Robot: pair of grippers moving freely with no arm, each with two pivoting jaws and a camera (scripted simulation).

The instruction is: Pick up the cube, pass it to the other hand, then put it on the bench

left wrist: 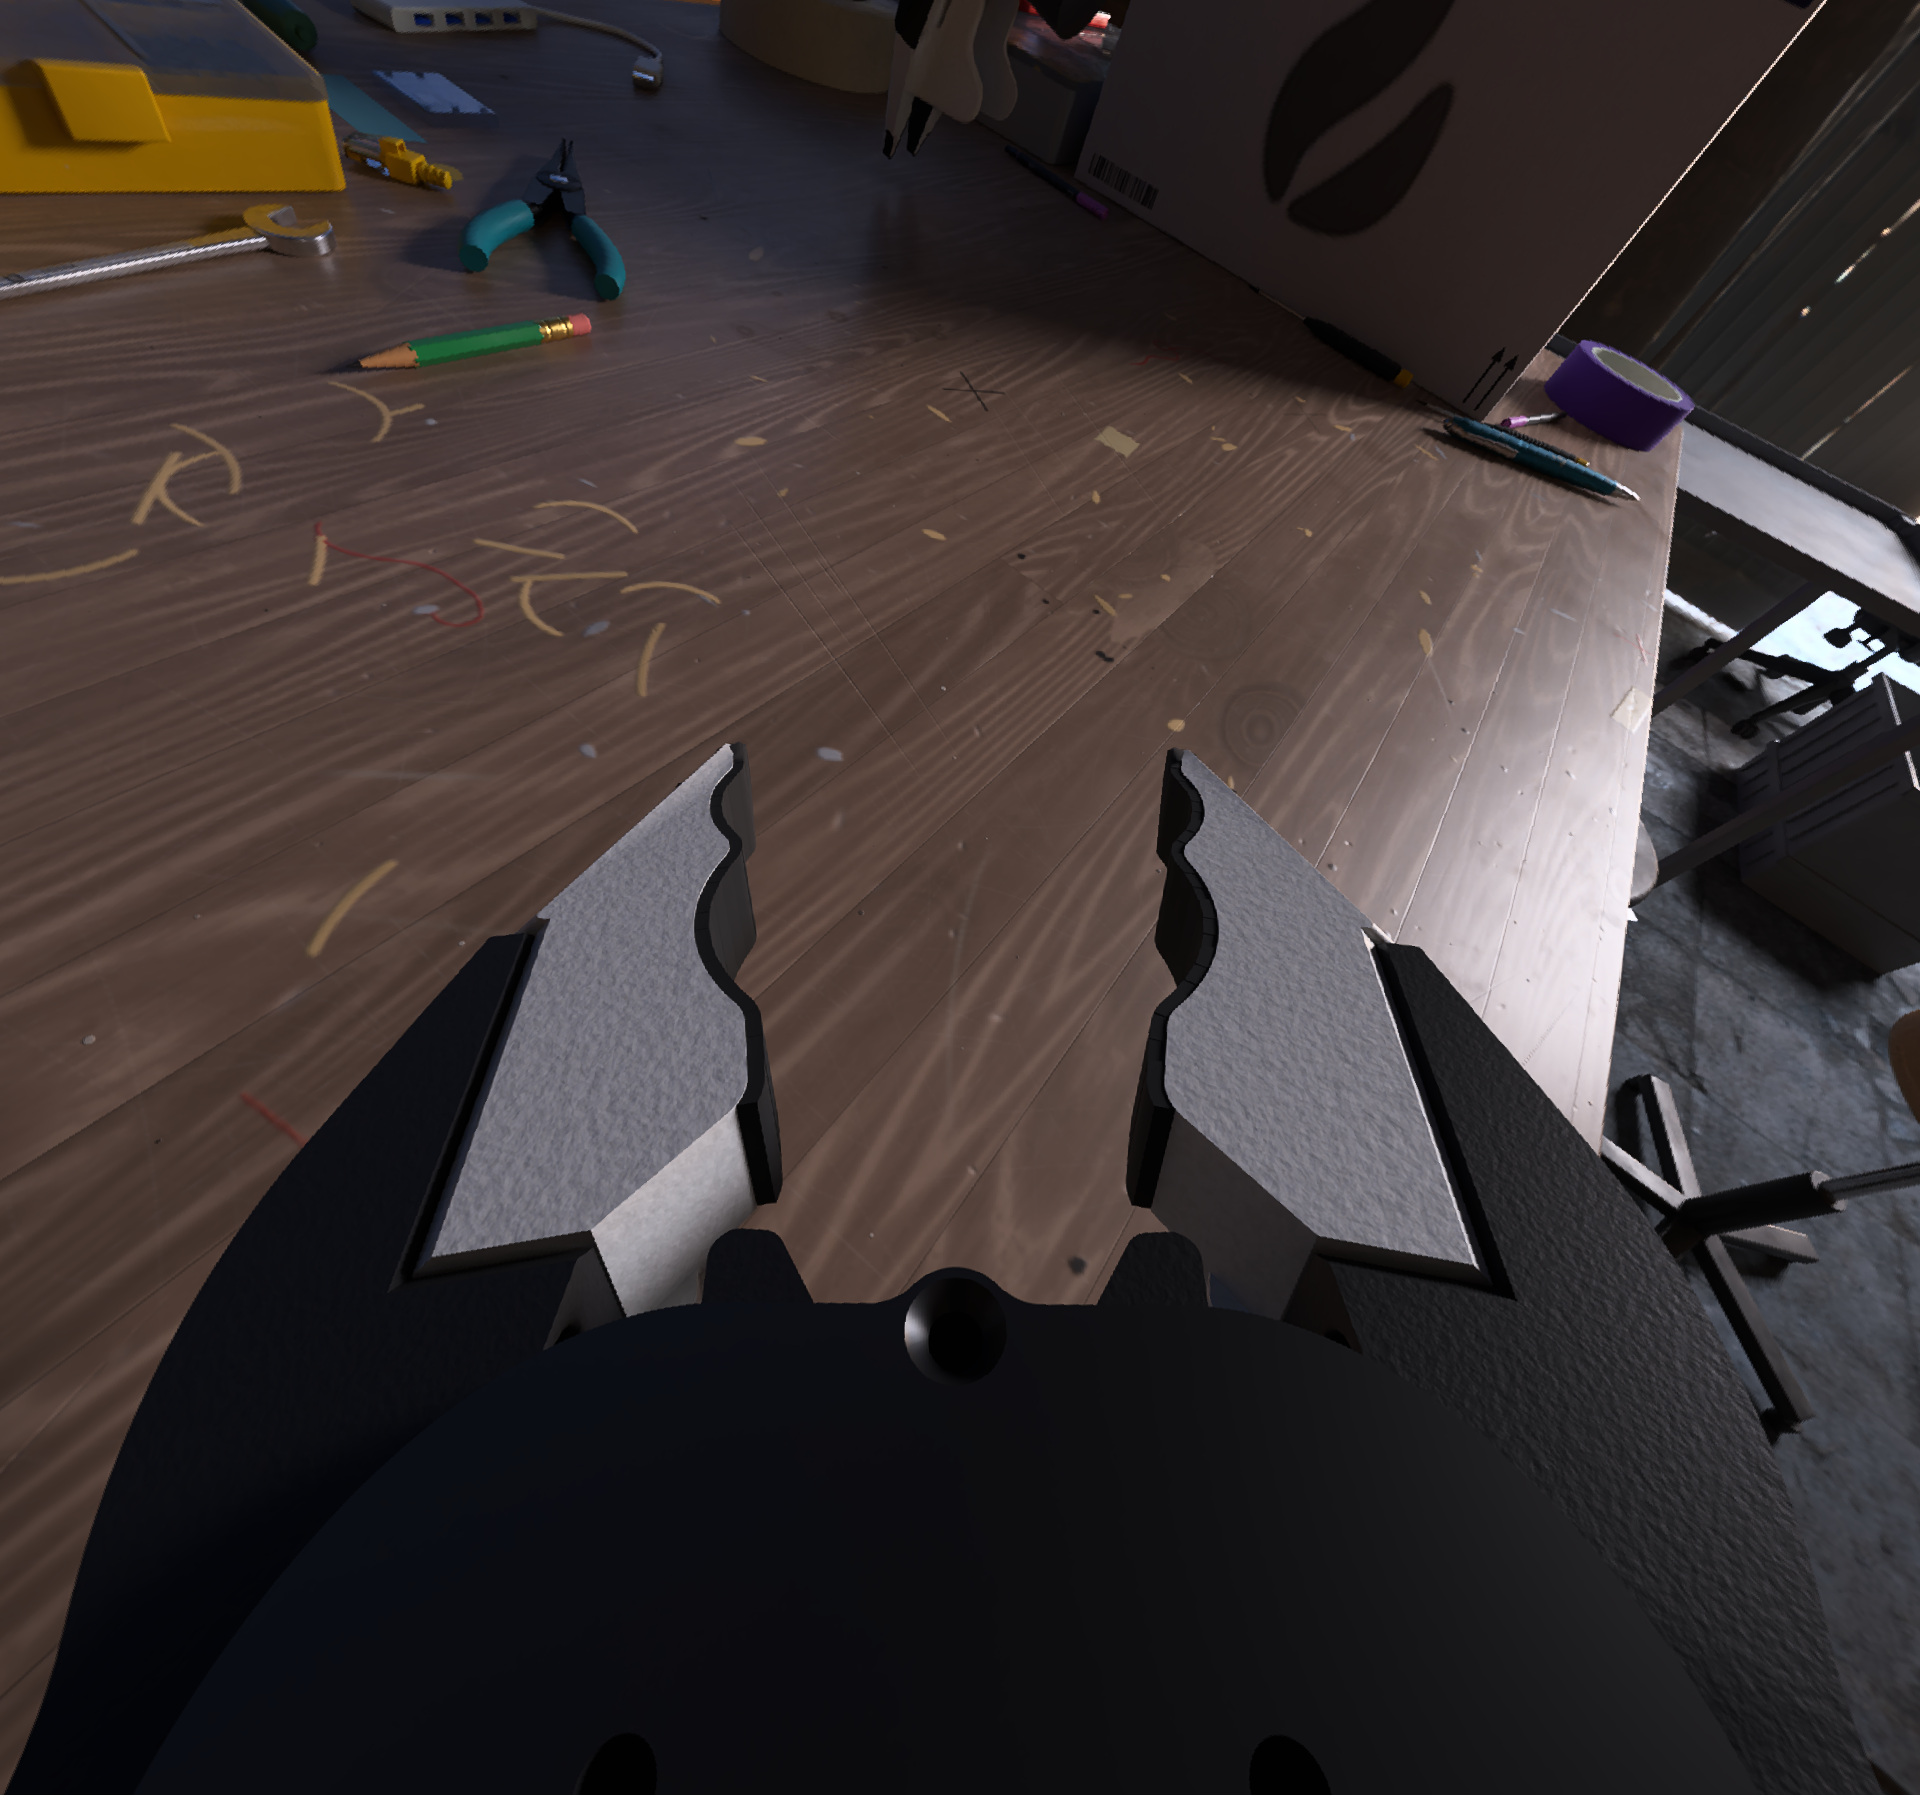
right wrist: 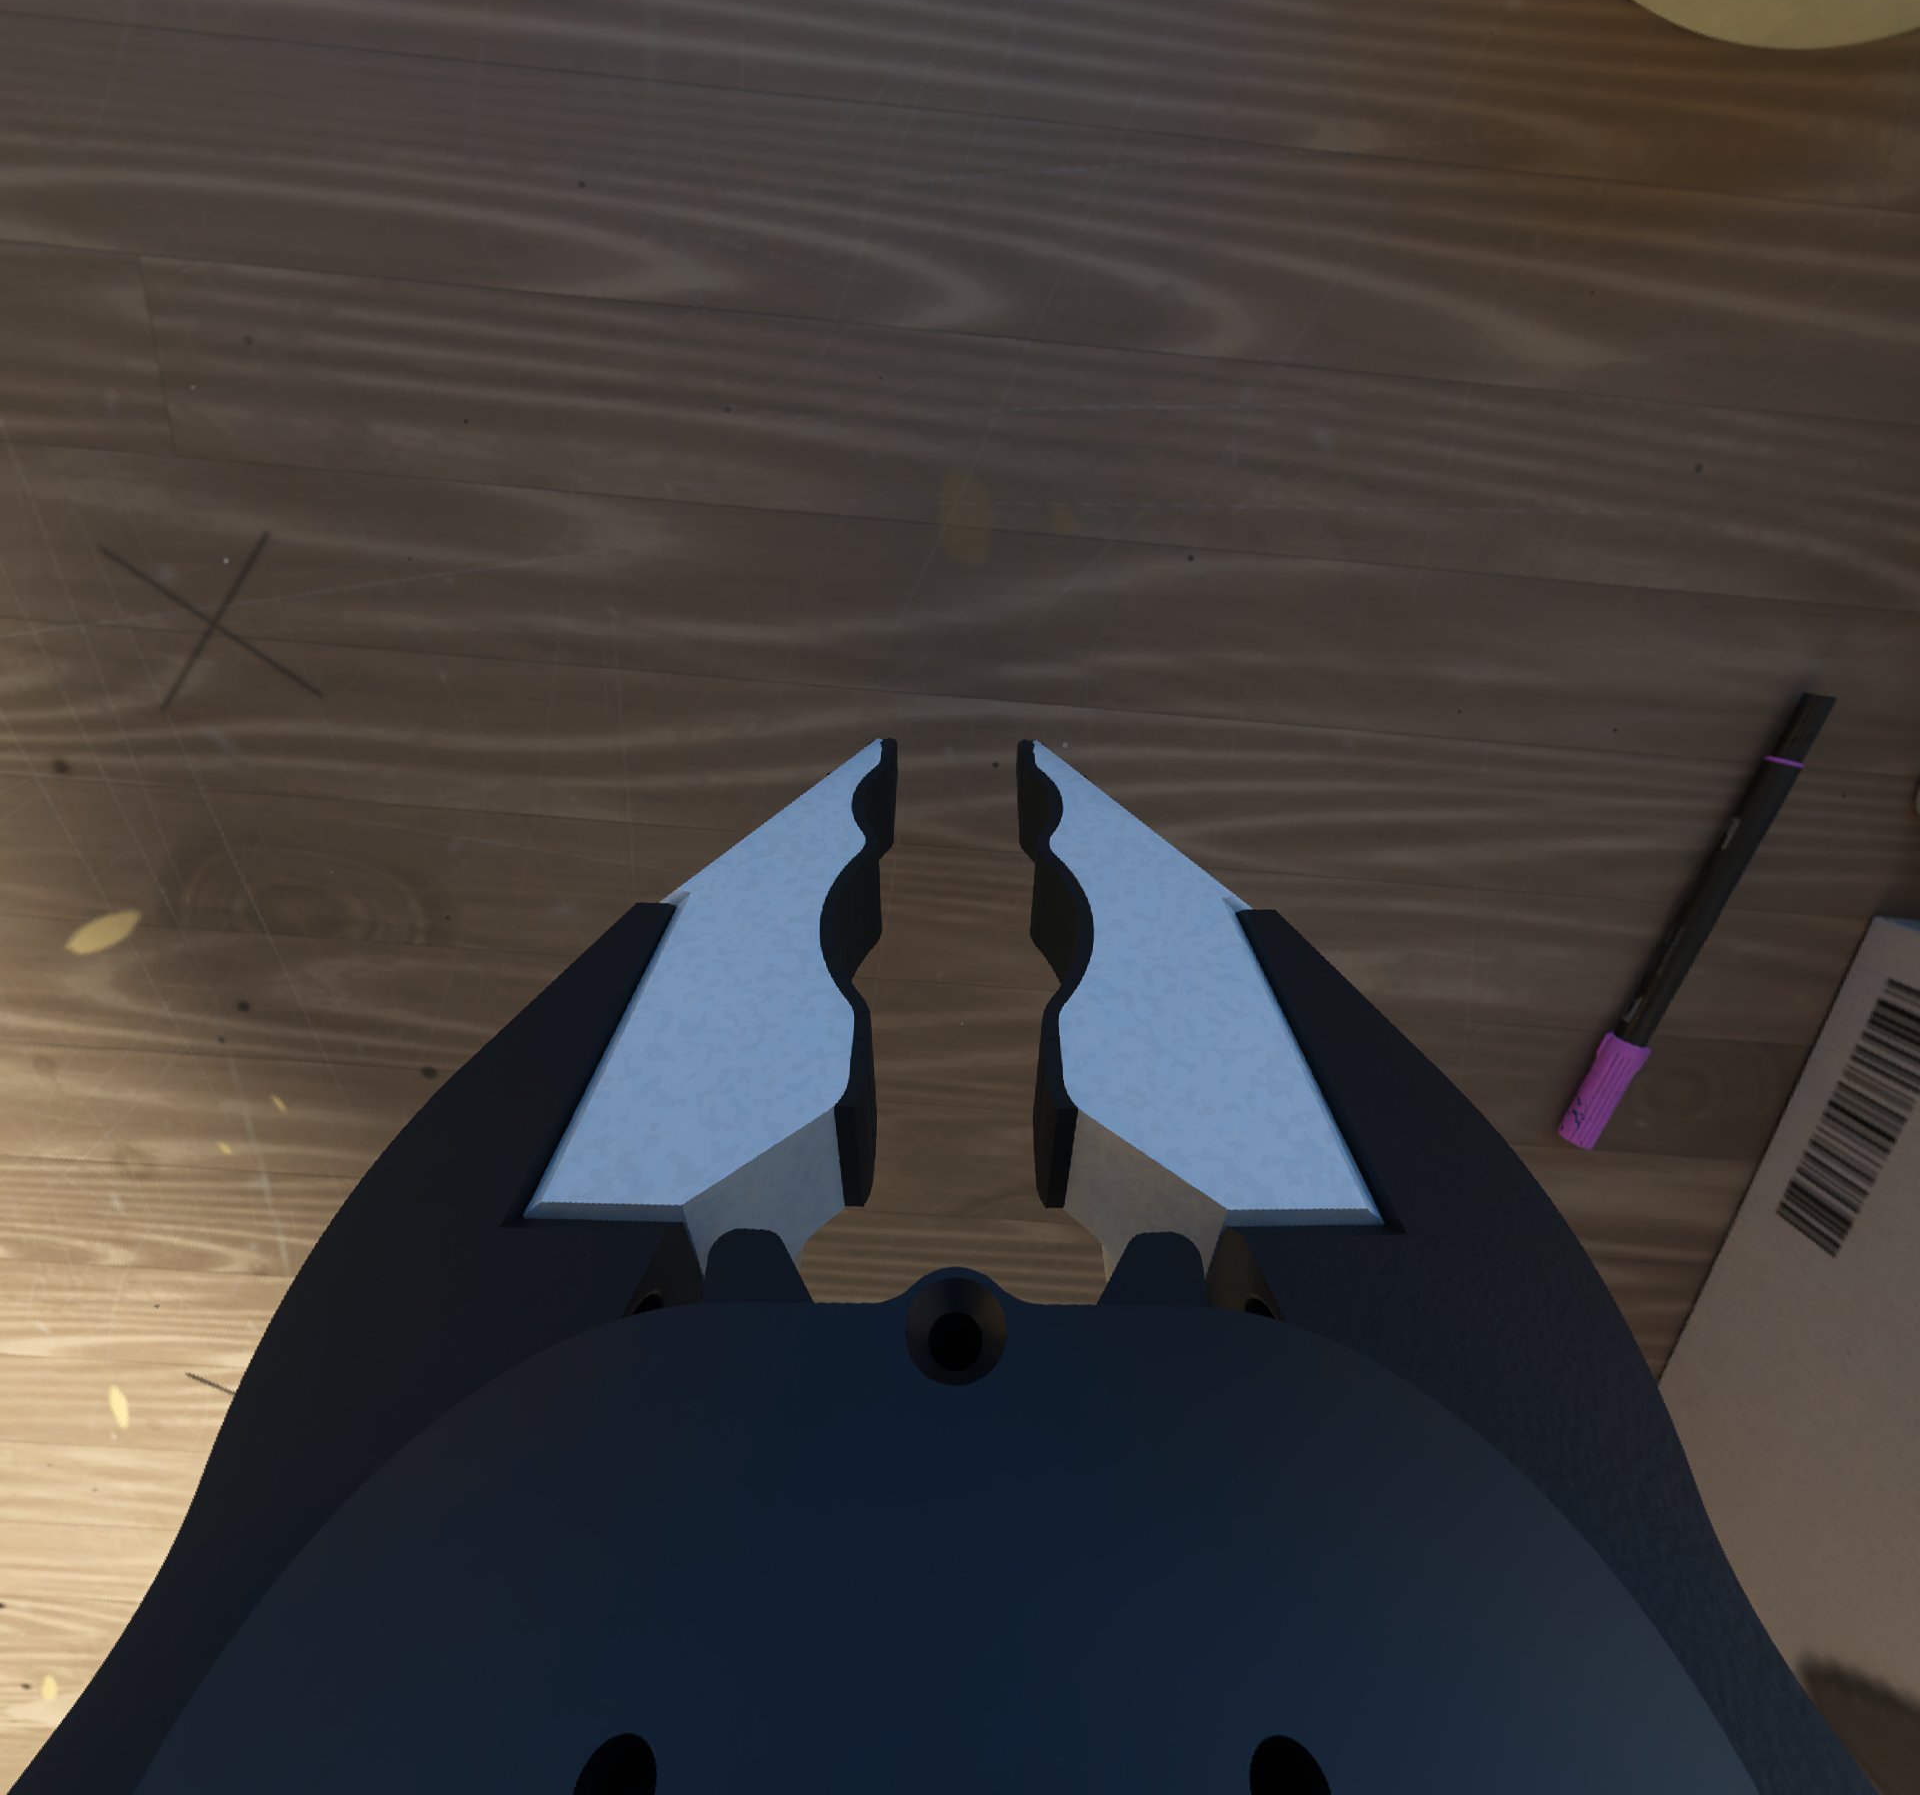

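- left gripper (left wrist: 956,753) hovers over wooden bench (left wrist: 935,602), fingers spread wide, nothing between them
- right gripper (right wrist: 957,746) points straight down at the bench (right wrist: 727,291), fingers narrowly parted with a slim gap, nothing pinched
- right gripper also shows far off in left wrist view (left wrist: 909,130), hanging above the bench next to the cardboard box (left wrist: 1403,104)
- cube: cannot find it in either view
- left wrist view, far left: yellow organiser case (left wrist: 156,124) with clear lid, wrench (left wrist: 156,254) in front of it, teal-handled pliers (left wrist: 545,228), green pencil (left wrist: 478,343) just below the pliers
- white USB hub (left wrist: 442,7) with cable at back, big tape roll (left wrist: 805,10) near the far gripper
- purple tape roll (left wrist: 1619,392) at box corner by bench edge, teal pen (left wrist: 1538,457) just beside it
- right wrist view: black pen with pink cap (right wrist: 1694,924) lies right of the fingers, beside a barcoded box corner (right wrist: 1829,1226)
- pencilled X mark (right wrist: 213,621) on the wood at left, well apart from fingertips
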